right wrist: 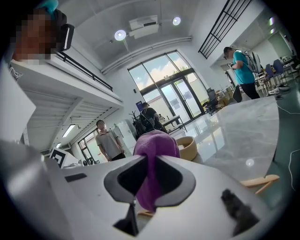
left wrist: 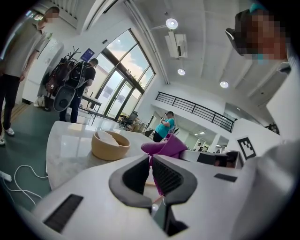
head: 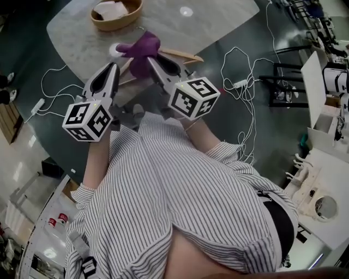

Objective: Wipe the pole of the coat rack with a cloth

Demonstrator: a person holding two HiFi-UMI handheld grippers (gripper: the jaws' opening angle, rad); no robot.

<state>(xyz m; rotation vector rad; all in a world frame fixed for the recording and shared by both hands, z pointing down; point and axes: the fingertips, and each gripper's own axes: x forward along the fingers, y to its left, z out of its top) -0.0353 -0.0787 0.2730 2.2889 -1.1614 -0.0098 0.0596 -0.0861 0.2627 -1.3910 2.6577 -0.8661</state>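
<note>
Over the near edge of the marble table (head: 218, 27) both tools sit side by side, roughly level. The left gripper (head: 113, 66) and the right gripper (head: 151, 60) are each clamped tight on the purple cloth (head: 143, 48). It's bunched up between their tips, just above the tabletop.

At the far edge a wooden bowl (head: 116, 13) stands well apart, out of play. Beneath the cloth, light wooden bars (head: 182, 54) lie on the table close to its near edge. That's likely the coat rack, though which bar is the pole I can't tell from here.

By my read, the wiping hasn't started. To do it well, stretch the cloth flat between the two grips and lay it over the bar. Keep both clamps firm and draw along the length in long strokes. Don't let the jaws knock the wood.
</note>
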